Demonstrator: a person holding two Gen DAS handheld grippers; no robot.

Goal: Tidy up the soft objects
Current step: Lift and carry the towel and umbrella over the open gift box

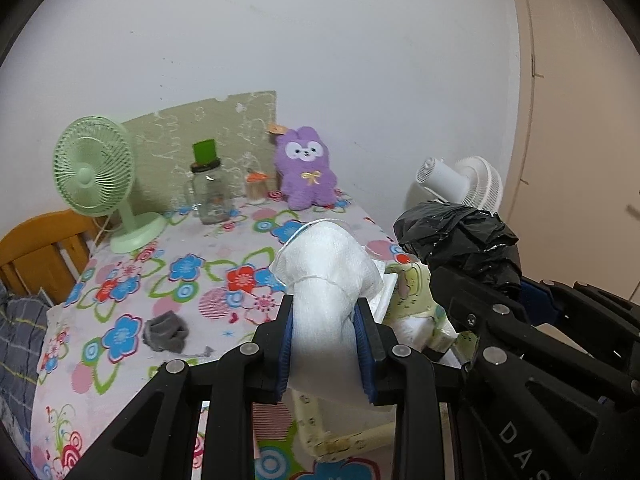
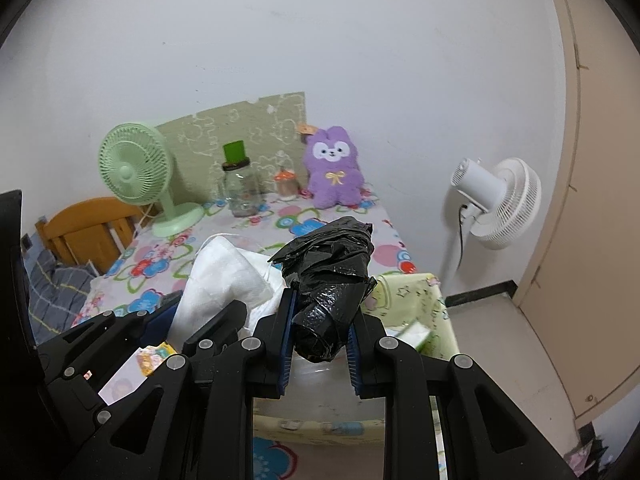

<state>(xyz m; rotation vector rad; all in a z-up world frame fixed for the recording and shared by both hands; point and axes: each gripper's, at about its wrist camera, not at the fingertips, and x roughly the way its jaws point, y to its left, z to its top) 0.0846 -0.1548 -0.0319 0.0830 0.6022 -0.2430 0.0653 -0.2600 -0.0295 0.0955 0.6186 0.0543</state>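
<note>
My left gripper (image 1: 324,340) is shut on a white cloth (image 1: 326,268) that sticks up between its blue pads. To its right, my right gripper (image 2: 320,344) is shut on a crumpled black plastic bag (image 2: 330,280), also seen in the left wrist view (image 1: 460,240). Both hang over a pale green patterned box (image 2: 420,292) at the near right edge of the flowered table (image 1: 132,280). A small grey sock (image 1: 166,332) lies on the cloth to the left. A purple plush bunny (image 1: 306,168) sits upright at the back against the wall.
At the back stand a green desk fan (image 1: 96,176), a glass jar (image 1: 210,196) with a green tab and a small orange-capped bottle (image 1: 256,188). A white floor fan (image 2: 496,200) stands right of the table. A wooden chair (image 1: 44,248) is at the left.
</note>
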